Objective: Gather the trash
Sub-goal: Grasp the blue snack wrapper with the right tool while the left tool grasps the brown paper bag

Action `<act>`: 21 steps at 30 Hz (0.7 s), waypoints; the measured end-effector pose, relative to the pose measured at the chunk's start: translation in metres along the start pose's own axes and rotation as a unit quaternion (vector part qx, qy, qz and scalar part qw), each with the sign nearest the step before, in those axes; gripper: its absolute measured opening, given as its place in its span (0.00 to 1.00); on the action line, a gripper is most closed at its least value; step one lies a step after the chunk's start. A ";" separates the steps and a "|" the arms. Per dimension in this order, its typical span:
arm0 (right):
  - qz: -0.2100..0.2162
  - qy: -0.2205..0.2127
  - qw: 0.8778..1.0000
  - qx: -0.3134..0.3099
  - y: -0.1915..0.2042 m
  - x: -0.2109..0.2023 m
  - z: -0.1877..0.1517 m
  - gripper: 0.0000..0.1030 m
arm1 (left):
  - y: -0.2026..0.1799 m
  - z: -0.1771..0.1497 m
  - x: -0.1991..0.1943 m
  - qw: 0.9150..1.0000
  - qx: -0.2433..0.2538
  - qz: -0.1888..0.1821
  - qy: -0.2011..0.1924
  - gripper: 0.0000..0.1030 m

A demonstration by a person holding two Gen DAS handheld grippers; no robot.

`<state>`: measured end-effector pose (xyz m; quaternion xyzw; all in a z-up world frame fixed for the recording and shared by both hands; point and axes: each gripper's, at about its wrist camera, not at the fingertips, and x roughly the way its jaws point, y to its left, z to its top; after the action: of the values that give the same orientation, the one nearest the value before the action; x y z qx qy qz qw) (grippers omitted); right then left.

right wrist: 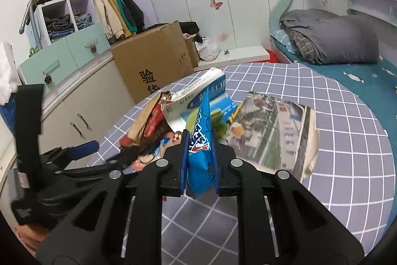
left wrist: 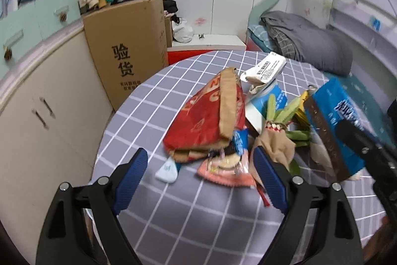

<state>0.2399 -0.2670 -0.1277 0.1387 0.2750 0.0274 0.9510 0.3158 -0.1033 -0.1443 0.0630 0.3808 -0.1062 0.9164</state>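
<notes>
Left wrist view: my left gripper point(left wrist: 199, 171) hangs over the round table point(left wrist: 148, 116) with its blue fingers point(left wrist: 132, 175) wide apart and nothing between them. Below the gap lies a pink snack wrapper point(left wrist: 227, 171), with a small white scrap point(left wrist: 167, 171) just beside it on the checked cloth. Behind these rests a red and brown paper bag point(left wrist: 208, 123), lying tilted on the heap. Further back sit a white label-covered packet point(left wrist: 265, 67) and a white and blue carton point(left wrist: 266, 101). Some green leaves point(left wrist: 285, 113) and a tan wrapper point(left wrist: 275, 148) lie to the right of the bag.

Right wrist view: my right gripper point(right wrist: 199, 160) is clamped on a blue snack bag point(right wrist: 201, 140), which stands edge-on between the two pads and reaches above and below them. The bag is lifted off the cloth, in front of the trash heap. A crumpled printed sheet point(right wrist: 273, 133) lies flat on the table to the right. My left gripper appears at the left edge of this view, beside the heap.

Background: a cardboard box point(right wrist: 153, 63) stands on the floor behind the table.
</notes>
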 end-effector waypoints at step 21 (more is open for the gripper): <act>0.030 0.006 1.000 0.007 0.004 0.025 0.008 0.16 | 0.012 0.021 0.013 1.000 -0.009 -0.008 -0.024 0.18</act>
<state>0.2656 -0.2618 -0.1325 0.1528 0.2765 0.0545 0.9472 0.3418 -0.0979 -0.1386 0.0490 0.3603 -0.1117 0.9248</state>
